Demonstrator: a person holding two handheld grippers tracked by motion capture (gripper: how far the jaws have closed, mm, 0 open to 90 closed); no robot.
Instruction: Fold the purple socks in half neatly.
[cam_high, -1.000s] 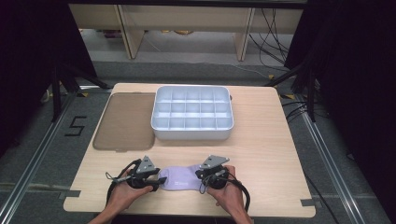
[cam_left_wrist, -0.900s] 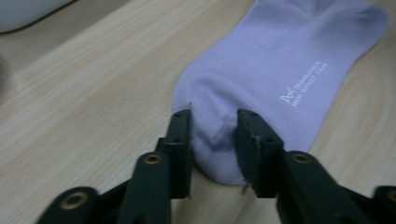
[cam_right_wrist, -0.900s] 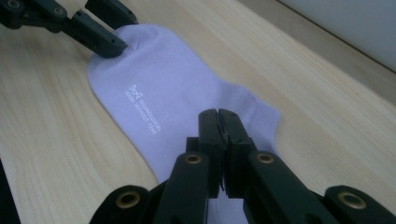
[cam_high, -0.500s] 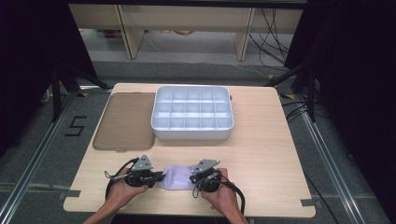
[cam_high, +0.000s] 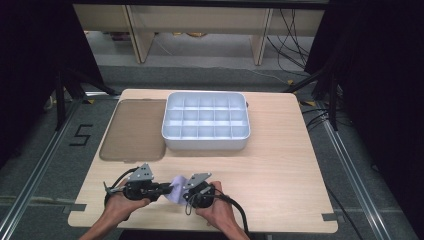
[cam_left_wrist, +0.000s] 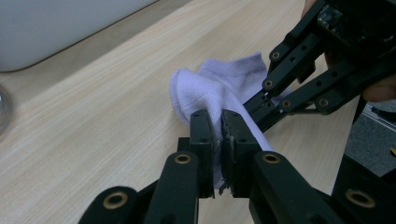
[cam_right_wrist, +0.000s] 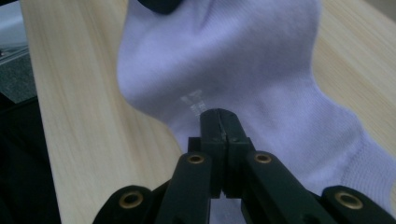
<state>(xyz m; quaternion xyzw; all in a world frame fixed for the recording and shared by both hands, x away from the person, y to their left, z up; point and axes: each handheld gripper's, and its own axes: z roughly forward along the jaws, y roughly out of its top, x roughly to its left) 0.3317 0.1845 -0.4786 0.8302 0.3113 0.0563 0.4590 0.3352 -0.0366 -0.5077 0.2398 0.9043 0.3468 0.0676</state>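
Two tools: left tool and right tool, both clamped on one lilac sock. One compartment tray, one brown lid on surface.

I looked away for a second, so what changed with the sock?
The left tool has just closed its jaws on the pale purple sock. The right tool slid leftward, bunching the sock up off the table between them. The white divided tray and brown lid stayed put.
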